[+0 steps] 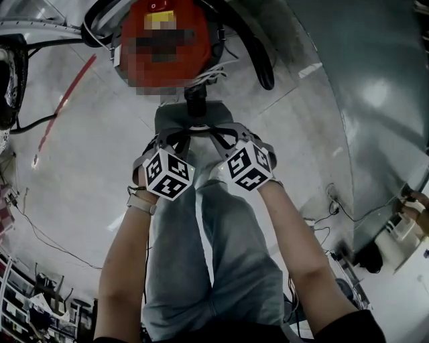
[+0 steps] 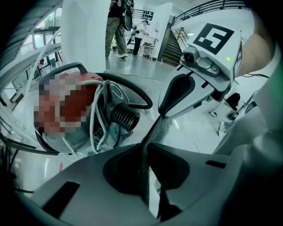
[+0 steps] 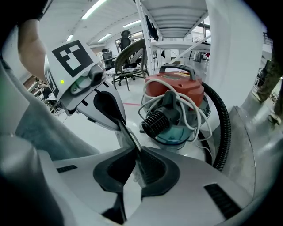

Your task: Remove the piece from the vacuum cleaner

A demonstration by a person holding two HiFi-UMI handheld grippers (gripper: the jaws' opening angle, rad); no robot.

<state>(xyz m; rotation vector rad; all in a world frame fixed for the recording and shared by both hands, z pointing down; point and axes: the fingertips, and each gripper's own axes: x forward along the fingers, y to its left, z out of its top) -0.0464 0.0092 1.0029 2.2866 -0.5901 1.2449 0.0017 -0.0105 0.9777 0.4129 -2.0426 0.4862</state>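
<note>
In the head view the person holds both tools tip to tip over the grey trousers [image 1: 201,254]. The left tool [image 1: 186,130] and the right tool [image 1: 211,130] meet just at 6 o'clock of the black ribbed piece [image 1: 196,100]. The red vacuum cleaner [image 1: 131,20] stands on the floor [image 1: 87,154] at 12 o'clock of them. This view does not show the jaws' gap.

The left gripper view shows the left tool's jaws a narrow slit apart, with only pale floor seen through it. The piece [image 2: 124,115] lies at 11 o'clock, clear of the tips. Only this view shows a staircase [image 2: 170,46] far behind.

The right gripper view shows the right tool's jaws likewise slightly apart and on nothing. The piece [image 3: 158,118] sits at 1 o'clock against the vacuum cleaner's front, under loops of white cord [image 3: 190,103]. The black hose [image 3: 223,123] curves down at 3 o'clock. Only this view gives the vacuum cleaner's handle [image 3: 177,68] and a shelving rack [image 3: 172,26].
</note>
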